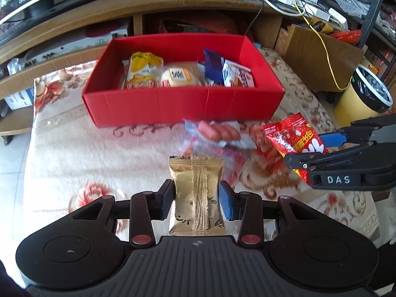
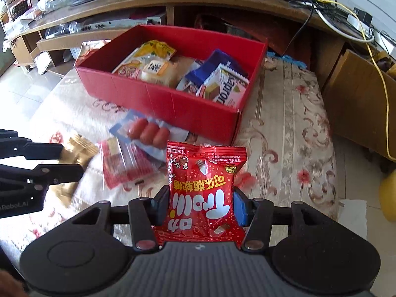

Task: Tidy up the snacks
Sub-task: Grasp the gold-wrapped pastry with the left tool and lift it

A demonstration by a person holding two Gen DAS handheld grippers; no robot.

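- Left gripper (image 1: 195, 199), bottom centre of the left wrist view: fingers (image 1: 166, 198) pinched in on a gold snack packet (image 1: 196, 195), which stands upright between the pads w/ its seam facing the cam.
- Right gripper (image 2: 201, 205), bottom centre of the right wrist view: fingers (image 2: 160, 204) clamped on a red candy bag (image 2: 204, 193), print upside down to the cam.
- Red box (image 1: 183, 107) sits upper centre on the floral tabletop (image 1: 86, 148), already holding a yellow packet (image 1: 143, 70), a bun pack (image 1: 179, 76), a blue packet (image 1: 212, 65) and a wafer pack (image 1: 237, 75).
- Sausage pack (image 1: 219, 131) lies on the cloth just in front of the box, blurred; a clear red-printed pack (image 2: 123, 165) beside it.
- Yellow bin (image 1: 363, 96) at right edge, off the tabletop.
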